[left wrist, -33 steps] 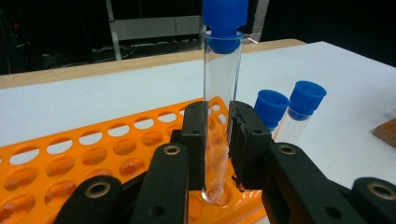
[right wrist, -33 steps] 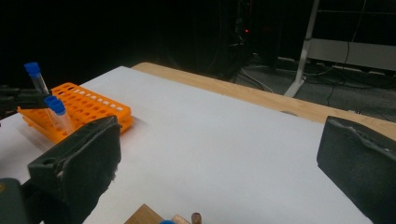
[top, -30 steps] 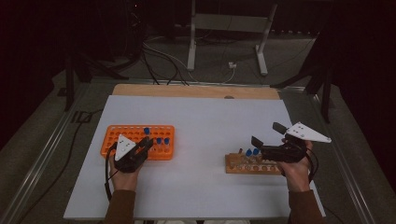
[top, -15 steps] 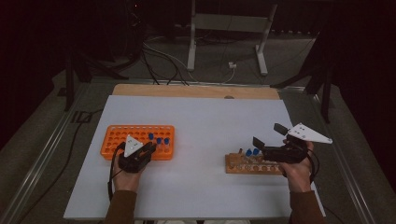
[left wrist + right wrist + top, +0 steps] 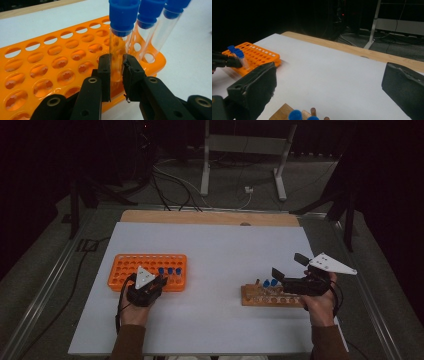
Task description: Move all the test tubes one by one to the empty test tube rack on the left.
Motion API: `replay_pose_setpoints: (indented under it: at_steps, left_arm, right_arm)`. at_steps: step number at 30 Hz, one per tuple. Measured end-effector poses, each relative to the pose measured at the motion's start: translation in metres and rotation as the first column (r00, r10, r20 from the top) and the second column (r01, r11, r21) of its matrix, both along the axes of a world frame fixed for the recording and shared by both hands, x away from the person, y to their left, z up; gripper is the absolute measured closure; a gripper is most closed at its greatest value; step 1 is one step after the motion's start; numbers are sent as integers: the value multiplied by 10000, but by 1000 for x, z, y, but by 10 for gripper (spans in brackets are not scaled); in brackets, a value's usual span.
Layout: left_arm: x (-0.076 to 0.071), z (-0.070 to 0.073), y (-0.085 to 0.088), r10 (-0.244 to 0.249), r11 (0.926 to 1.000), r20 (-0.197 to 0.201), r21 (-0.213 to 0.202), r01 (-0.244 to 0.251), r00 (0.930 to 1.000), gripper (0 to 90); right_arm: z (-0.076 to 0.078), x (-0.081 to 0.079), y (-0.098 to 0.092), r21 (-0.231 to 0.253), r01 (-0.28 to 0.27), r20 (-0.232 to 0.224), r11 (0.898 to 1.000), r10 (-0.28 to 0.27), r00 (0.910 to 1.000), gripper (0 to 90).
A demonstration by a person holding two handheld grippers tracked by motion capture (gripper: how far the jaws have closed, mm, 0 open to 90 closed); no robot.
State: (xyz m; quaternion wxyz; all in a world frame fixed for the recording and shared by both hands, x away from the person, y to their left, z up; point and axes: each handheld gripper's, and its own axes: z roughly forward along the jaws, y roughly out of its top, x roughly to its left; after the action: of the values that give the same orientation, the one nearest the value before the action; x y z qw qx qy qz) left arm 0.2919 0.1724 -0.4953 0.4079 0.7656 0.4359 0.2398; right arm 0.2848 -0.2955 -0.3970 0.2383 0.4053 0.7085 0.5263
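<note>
**Blue-capped clear tube, gripped in the orange rack**

The left gripper (image 5: pixel 116 75) is clenching the nearest clear plastic test tube with a blue screw cap (image 5: pixel 120 37), its two black pads pressing the bare wall below the cap, just above the rack top. The tube is standing upright in a near-edge hole of the orange plastic many-holed rack (image 5: pixel 50 65), two more blue-capped tubes (image 5: pixel 152 27) standing just beside it.

Handling, as judged: light, stiff, thin-walled and smooth, so it is likely slipping under a loose grip and cracking under a hard one; a hold on the wall just beneath the cap is looking safest, lifting straight up.

The right gripper (image 5: pixel 290 266) is hanging released, jaws wide, above the brown wooden block rack (image 5: pixel 272 296), which is holding two blue-capped tubes (image 5: pixel 270 283); its other holes appear empty.
</note>
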Motion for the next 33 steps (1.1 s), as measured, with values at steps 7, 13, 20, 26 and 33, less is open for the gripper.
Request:
replay_pose_setpoints:
  at_steps: [7,13,20,26,33]
  left_arm:
    - [0,0,1,-7,10000,-22,-44,7,10000,788]
    - [1,-1,4,80,9986,-157,-525,-88,9998,776]
    - [-1,1,11,226,9956,-107,-906,-235,9997,641]
    - [-8,8,20,215,9904,145,-1368,-194,9997,519]
    - [-17,21,24,23,9787,641,-2050,109,9979,352]
  right_arm:
    - [0,-1,0,-11,-44,7,10000,44,10000,0]
    - [-2,0,1,-16,-105,-4,9999,105,9999,0]
    - [-5,0,-1,-12,-123,-69,9999,123,9999,0]
    - [-6,0,-3,-30,-173,-115,9998,172,9998,0]
    - [-11,0,-5,-203,-325,-347,9993,318,9989,38]
